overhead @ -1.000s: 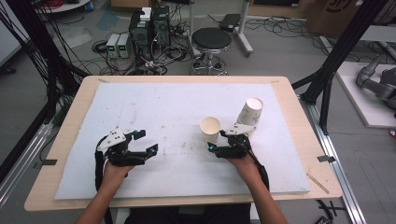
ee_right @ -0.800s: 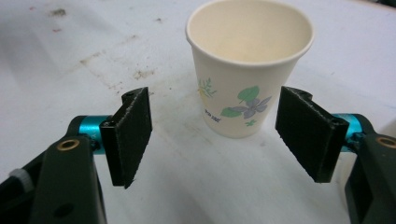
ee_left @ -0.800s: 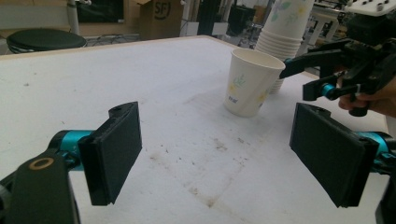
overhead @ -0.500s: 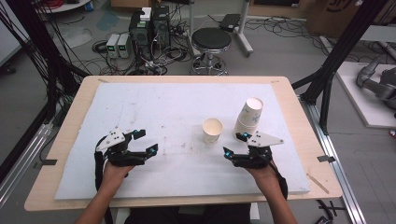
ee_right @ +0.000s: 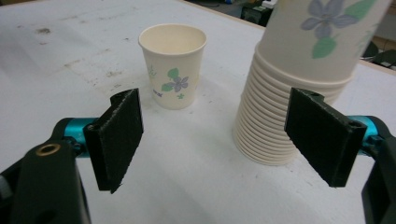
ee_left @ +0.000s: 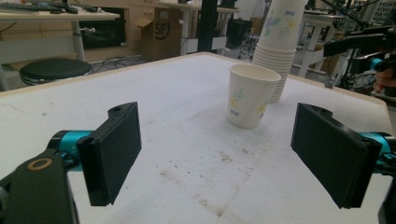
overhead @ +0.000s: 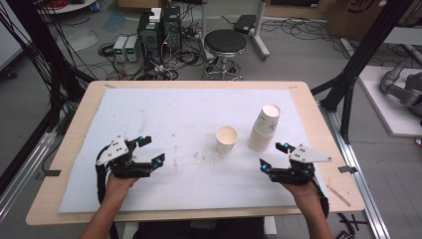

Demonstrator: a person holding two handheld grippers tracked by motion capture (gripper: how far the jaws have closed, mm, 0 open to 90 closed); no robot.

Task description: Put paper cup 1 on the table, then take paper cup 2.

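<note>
Right gripper [overhead: 272, 156] first: its jaws have just been opening and now stand spread wide with nothing between them, as the right gripper view makes plain. I see it hovering low over the white table cover [overhead: 179, 114], near the right edge of the table [overhead: 69, 149].

Biggest thing ahead of that gripper is the stack of paper cups [overhead: 263, 129], just beyond its jaws and slightly toward the outer side; in the right gripper view the stack [ee_right: 299, 88] rises right behind the far jaw, apart from it, leaning a little. Next down in size, the single paper cup [overhead: 226, 139] stands upright, mouth up, ahead and inward of the gripper, just beside the stack but not touching it. Up close, that cup [ee_right: 173, 65] shows a flower print.

Left gripper [overhead: 150, 151] sits well apart on the other side, jaws also spread and empty; from its camera I see the single cup [ee_left: 251, 95] well ahead, upright.
</note>
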